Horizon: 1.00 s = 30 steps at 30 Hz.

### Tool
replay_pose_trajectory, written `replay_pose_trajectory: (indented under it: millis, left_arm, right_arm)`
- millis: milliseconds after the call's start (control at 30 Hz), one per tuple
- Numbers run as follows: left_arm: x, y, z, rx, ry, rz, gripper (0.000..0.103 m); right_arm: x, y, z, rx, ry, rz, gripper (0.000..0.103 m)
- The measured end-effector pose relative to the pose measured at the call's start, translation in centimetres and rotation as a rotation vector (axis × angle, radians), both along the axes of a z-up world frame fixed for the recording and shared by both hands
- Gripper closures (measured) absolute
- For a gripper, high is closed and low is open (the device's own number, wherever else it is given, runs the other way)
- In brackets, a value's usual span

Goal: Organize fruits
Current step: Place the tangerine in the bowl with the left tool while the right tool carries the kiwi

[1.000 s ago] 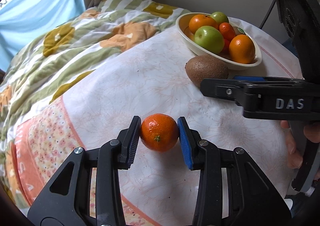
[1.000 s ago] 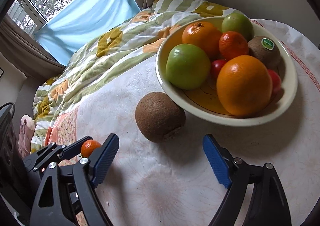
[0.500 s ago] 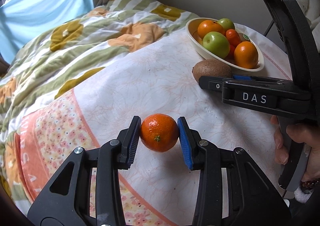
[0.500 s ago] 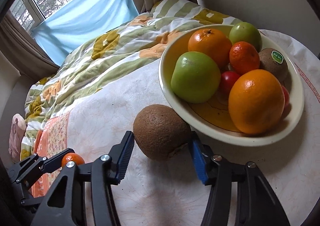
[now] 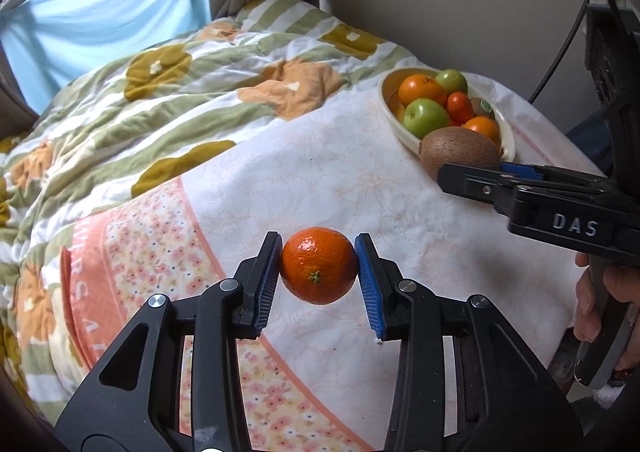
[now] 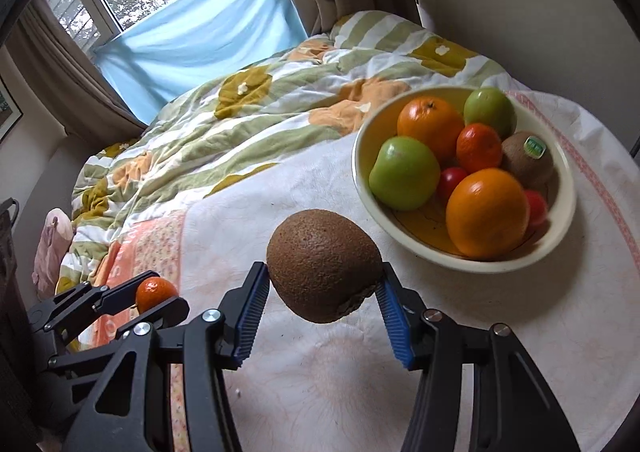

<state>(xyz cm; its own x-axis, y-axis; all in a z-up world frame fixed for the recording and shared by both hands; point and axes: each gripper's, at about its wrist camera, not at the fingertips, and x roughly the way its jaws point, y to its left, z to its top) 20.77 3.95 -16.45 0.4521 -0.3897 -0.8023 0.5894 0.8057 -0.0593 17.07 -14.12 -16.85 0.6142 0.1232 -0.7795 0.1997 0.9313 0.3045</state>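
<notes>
Low centre of the left wrist view: left gripper (image 5: 318, 276) clamped on a tangerine (image 5: 318, 265), both blue pads pressed to its sides, fruit clear of the cloth (image 5: 320, 180).

Low centre of the right wrist view: right gripper (image 6: 324, 310) holds a kiwi (image 6: 323, 265). Its jaws have just been closing, and the pads now bear on the kiwi's left and right flanks; the fruit is off the cloth.

Bowl (image 6: 472, 262) sits at right of the right wrist view, near the held kiwi but apart from it. In the left wrist view the held kiwi overlaps the bowl's near rim and hides part of it.

Bowl contents, counted: 2 green apples (image 6: 403, 173), 2 oranges (image 6: 487, 212), 1 tangerine (image 6: 479, 147), 1 kiwi with a green sticker, 2 small red fruits, both partly hidden.

A hand (image 5: 600, 300) grips the right tool's handle at the right edge of the left wrist view.

Surroundings: striped quilt (image 6: 256, 120) behind the cloth, blue sheet (image 6: 208, 40) under the window, curtains to either side.
</notes>
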Motion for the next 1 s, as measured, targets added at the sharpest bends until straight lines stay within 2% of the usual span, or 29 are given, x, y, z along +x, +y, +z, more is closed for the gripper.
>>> replay_pose_trajectory:
  millis: [233, 467, 733, 1000]
  left_arm:
    - [-1.1, -2.3, 4.0, -0.034, -0.033, 0.033, 0.062]
    - [-1.8, -7.3, 6.7, -0.044, -0.051, 0.084, 0.062]
    - [-0.5, -14.4, 6.3, -0.057, -0.024, 0.123, 0.062]
    - [2.3, -20.4, 3.0, -0.031, 0.022, 0.148, 0.062]
  right_arm:
    - [-2.2, -3.3, 4.1, -0.004, -0.018, 0.026, 0.053]
    - [-3.2, -8.0, 6.7, -0.025, -0.03, 0.086, 0.053]
    - [-1.8, -14.1, 7.1, -0.042, -0.022, 0.15, 0.053]
    - [0.6, -18.5, 5.6, -0.031, -0.007, 0.205, 0.053]
